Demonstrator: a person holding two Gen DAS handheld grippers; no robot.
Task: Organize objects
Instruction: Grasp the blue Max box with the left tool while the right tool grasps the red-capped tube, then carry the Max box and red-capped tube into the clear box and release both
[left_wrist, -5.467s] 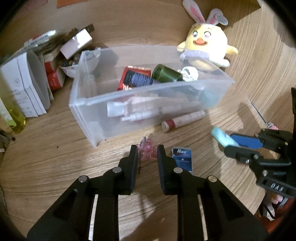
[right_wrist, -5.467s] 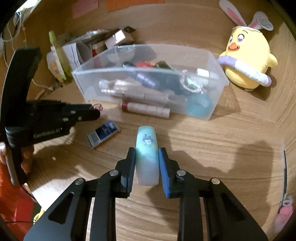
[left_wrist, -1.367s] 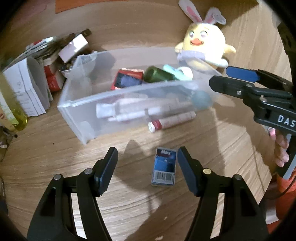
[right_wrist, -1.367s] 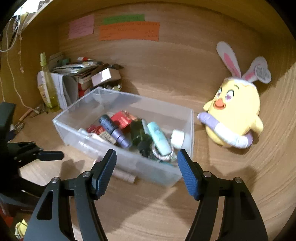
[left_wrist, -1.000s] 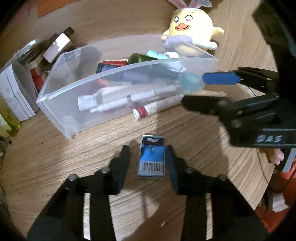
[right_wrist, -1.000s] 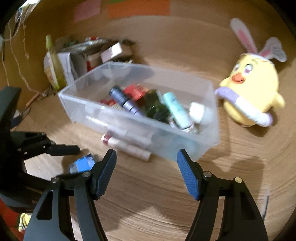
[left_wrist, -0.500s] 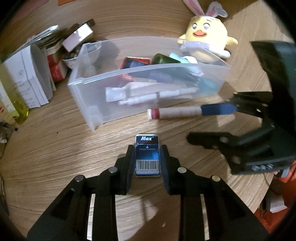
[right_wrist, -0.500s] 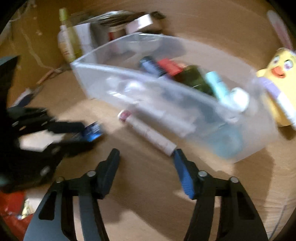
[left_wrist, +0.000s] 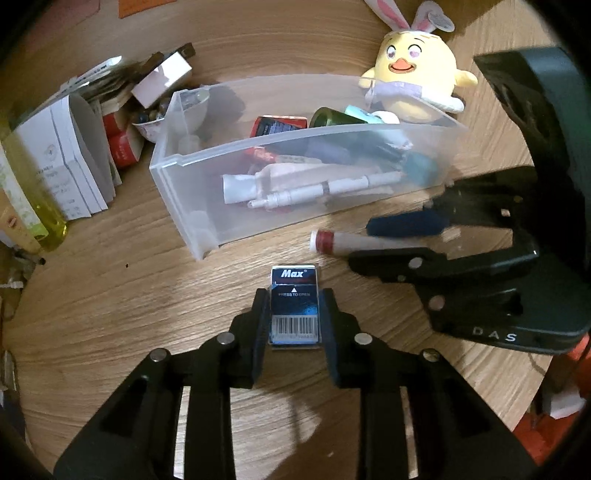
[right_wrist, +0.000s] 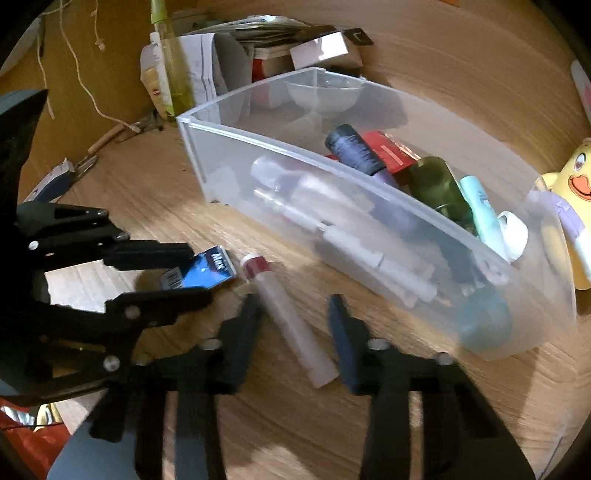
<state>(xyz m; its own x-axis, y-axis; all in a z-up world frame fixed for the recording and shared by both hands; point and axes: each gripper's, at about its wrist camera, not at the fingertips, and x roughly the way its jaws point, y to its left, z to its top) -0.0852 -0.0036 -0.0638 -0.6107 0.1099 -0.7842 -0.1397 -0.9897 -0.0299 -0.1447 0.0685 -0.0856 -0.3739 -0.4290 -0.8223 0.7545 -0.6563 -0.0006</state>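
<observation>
Blue box (left_wrist: 294, 306) clamped in left hand-held gripper (left_wrist: 293, 295); right (right_wrist: 294, 301), just closing, straddles one tube (right_wrist: 291, 321).

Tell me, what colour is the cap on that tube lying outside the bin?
Dark red, on the tube; clearest in the right wrist view.

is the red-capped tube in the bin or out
Out: the tube lies flat on the table beside the clear bin.

Plush chick (right_wrist: 569, 206) cut by frame edge; right gripper (right_wrist: 293, 325) motion-blurred.
</observation>
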